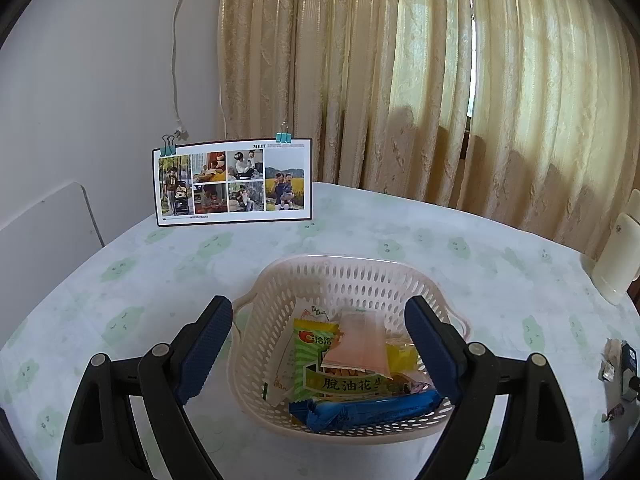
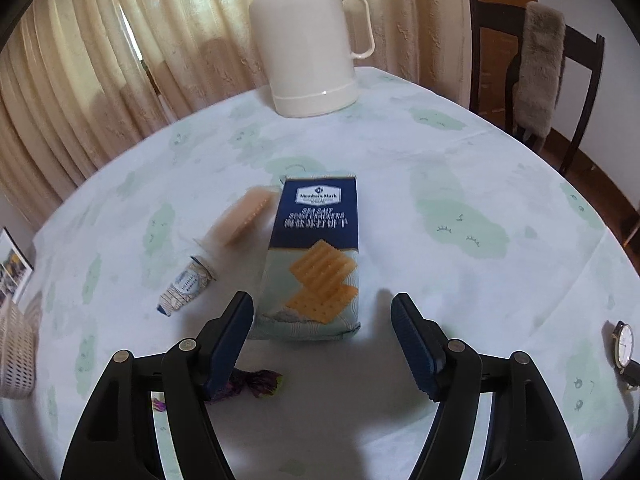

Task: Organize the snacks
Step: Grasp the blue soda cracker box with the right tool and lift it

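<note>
A pale perforated basket [image 1: 280,284] sits on the table and holds several snack packets: a green peanut packet [image 1: 320,376], a blue bar [image 1: 368,408], a pink sachet [image 1: 360,344] and a yellow packet [image 1: 402,354]. My left gripper [image 1: 320,320] hovers open over the basket with nothing between its pads. In the right wrist view a blue sea-salt cracker pack [image 2: 316,256] lies just ahead of my right gripper [image 2: 322,312], which is open and empty. Beside the pack lie a clear-wrapped wafer [image 2: 244,216], a small patterned sachet [image 2: 186,286] and a purple candy [image 2: 252,384].
A photo card [image 1: 232,182] stands at the far left of the table. A cream thermos jug [image 2: 312,40] stands at the back, a wristwatch [image 2: 624,348] lies at the right edge, a dark chair [image 2: 536,72] stands behind. The basket's rim [image 2: 16,352] shows at far left.
</note>
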### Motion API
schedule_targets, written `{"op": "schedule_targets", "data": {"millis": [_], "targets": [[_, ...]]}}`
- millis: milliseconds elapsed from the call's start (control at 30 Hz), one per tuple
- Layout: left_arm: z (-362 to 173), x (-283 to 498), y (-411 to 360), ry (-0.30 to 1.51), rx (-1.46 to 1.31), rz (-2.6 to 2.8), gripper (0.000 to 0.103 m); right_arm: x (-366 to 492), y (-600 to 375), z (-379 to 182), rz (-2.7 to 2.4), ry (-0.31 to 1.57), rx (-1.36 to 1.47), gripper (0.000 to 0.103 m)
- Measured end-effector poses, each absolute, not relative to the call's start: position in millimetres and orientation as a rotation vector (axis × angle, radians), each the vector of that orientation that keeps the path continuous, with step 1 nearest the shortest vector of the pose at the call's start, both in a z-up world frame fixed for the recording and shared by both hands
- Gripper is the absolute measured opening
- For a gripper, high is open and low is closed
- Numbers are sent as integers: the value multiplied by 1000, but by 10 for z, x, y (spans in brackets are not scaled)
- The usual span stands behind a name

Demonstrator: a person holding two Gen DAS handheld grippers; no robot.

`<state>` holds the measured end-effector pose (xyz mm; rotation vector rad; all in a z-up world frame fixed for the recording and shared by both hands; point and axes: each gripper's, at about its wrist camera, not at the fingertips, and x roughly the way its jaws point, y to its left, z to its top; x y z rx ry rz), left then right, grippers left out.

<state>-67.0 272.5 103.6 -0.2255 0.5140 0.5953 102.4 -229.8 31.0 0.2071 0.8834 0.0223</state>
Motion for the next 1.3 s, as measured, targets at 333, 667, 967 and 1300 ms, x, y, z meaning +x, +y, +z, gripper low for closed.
{"op": "schedule_targets", "data": {"millis": [333, 667, 967, 1300], "targets": [[1011, -656, 2628, 510, -203, 579, 85, 1401, -2080, 336, 10, 869, 130, 72], [1068, -445, 2203, 540, -97, 494, 85, 1605, -2224, 225, 17, 906, 122, 72], [1204, -84, 1645, 586, -58, 326, 85, 1489, -2482, 247, 69, 898, 115, 51], [976, 692, 785, 742, -37, 125, 85, 1311, -2882, 254, 80, 858, 251, 51]]}}
